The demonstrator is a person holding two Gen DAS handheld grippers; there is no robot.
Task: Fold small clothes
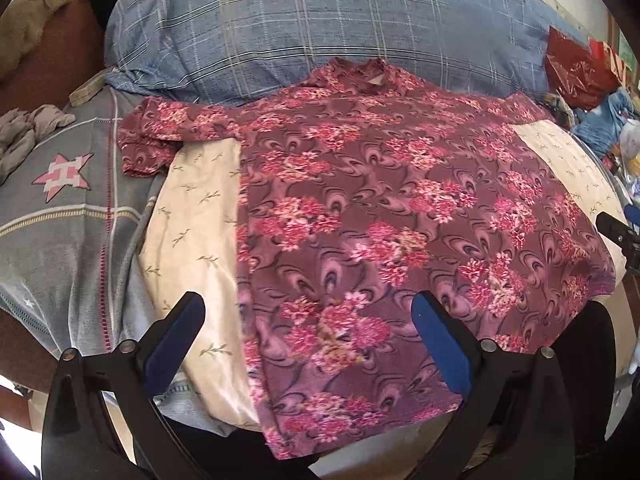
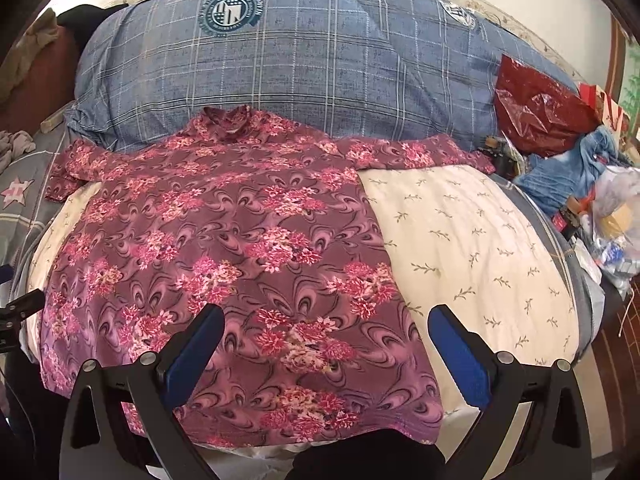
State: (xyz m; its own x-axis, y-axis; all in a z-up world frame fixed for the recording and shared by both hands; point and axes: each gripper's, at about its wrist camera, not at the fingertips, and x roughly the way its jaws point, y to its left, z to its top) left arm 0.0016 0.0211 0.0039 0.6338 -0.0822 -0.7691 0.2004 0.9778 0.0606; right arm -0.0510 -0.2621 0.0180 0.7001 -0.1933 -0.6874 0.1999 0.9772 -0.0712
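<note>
One floral shirt (image 1: 384, 216) spread flat on one cream sprigged cloth (image 2: 472, 248), collar toward the single blue plaid pillow (image 2: 304, 60).

Two grippers, both spread wide and holding nothing: left gripper (image 1: 308, 344) above the shirt's hem near its left edge, right gripper (image 2: 326, 352) above the hem near its right edge, blue pads clear of the fabric. Beside the pillow's right end, one red plastic bag (image 2: 536, 112); left of the shirt, one grey star-patterned blanket (image 1: 68, 208).

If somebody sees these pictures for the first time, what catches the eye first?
The floral maroon shirt dominates, spread flat on a cream sheet, collar toward the big blue plaid pillow. Both open grippers, left gripper and right gripper, hover at its near hem.
</note>
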